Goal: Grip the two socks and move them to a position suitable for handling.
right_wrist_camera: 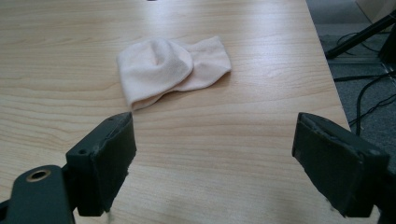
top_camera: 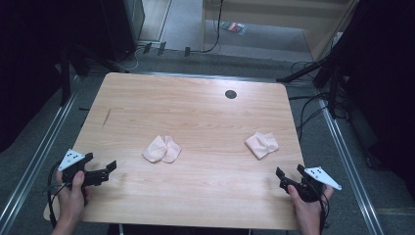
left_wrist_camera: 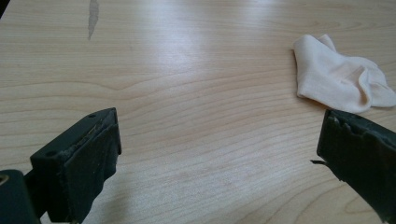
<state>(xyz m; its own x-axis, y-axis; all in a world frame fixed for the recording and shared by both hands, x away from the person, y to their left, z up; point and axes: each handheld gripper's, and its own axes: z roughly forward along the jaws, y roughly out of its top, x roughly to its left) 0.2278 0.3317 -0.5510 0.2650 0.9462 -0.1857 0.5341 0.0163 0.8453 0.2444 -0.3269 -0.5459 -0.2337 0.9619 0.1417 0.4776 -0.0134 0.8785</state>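
Two pale pink folded socks lie on the wooden table [top_camera: 195, 112]. One sock [top_camera: 162, 149] [left_wrist_camera: 338, 74] rests near the middle, the other sock [top_camera: 261, 144] [right_wrist_camera: 170, 67] toward the right. My left gripper [top_camera: 101, 171] [left_wrist_camera: 215, 154] hovers at the table's front left corner, open, nothing between its jaws. The middle sock lies ahead of it and to its right. My right gripper [top_camera: 288, 174] [right_wrist_camera: 212, 158] is at the front right corner, open and empty. The right sock lies just beyond its jaws.
A small dark round hole [top_camera: 230, 94] sits near the table's far edge. A dark streak [top_camera: 106, 117] [left_wrist_camera: 93, 16] marks the wood at the left. Cables [top_camera: 313, 105] and stand legs crowd the floor to the right, metal rails run along both sides.
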